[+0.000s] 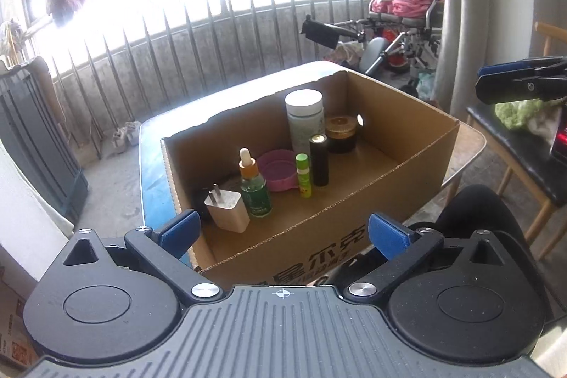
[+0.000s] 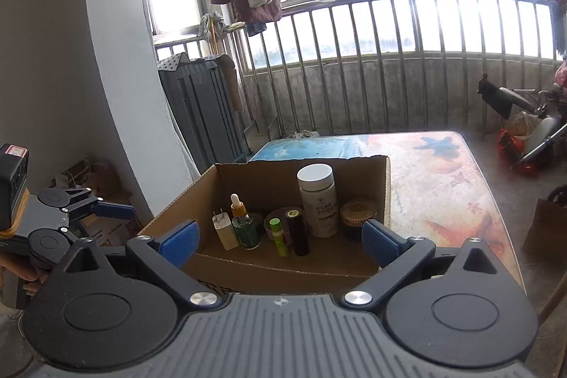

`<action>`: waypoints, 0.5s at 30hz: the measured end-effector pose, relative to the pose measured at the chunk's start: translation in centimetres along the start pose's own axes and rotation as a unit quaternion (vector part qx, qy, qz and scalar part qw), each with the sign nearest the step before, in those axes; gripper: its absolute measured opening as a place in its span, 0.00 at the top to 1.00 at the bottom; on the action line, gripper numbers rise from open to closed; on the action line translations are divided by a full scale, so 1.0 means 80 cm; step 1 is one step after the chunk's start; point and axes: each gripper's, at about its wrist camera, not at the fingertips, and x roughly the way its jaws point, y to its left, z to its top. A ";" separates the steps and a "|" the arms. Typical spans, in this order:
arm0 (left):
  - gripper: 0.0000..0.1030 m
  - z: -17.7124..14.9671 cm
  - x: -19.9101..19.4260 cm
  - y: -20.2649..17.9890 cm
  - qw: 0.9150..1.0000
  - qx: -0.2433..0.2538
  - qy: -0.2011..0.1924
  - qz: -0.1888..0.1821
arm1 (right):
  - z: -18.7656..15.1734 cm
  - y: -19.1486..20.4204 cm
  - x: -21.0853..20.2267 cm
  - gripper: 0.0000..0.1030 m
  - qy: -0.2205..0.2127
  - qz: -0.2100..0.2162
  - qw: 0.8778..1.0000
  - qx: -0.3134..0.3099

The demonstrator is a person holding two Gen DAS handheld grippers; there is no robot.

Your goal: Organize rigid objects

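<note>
An open cardboard box (image 1: 283,247) (image 2: 283,268) stands on the table. Standing inside it are a white plug charger (image 1: 228,209) (image 2: 225,232), a green dropper bottle (image 1: 255,193) (image 2: 246,229), a pink lid (image 1: 278,172), a small green tube (image 1: 303,176) (image 2: 278,236), a black tube (image 1: 319,162) (image 2: 297,232), a white-capped jar (image 1: 304,119) (image 2: 317,201) and a dark gold-lidded jar (image 1: 341,135) (image 2: 356,215). My left gripper (image 1: 281,229) hovers open at the box's near left corner, holding nothing. My right gripper (image 2: 280,236) is open and empty before the near wall.
The table (image 2: 443,172) has a blue and orange patterned top and extends right of the box. A metal railing (image 2: 354,66) runs behind it. A wheelchair (image 1: 407,23) stands at the far right, a chair (image 1: 524,144) close right, and a dark cabinet (image 2: 202,108) left.
</note>
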 end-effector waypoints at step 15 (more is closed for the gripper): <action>0.00 -0.010 0.000 -0.018 0.997 -0.013 -0.051 0.060 | -0.009 0.020 -0.004 0.00 -0.038 -0.020 0.998 0.038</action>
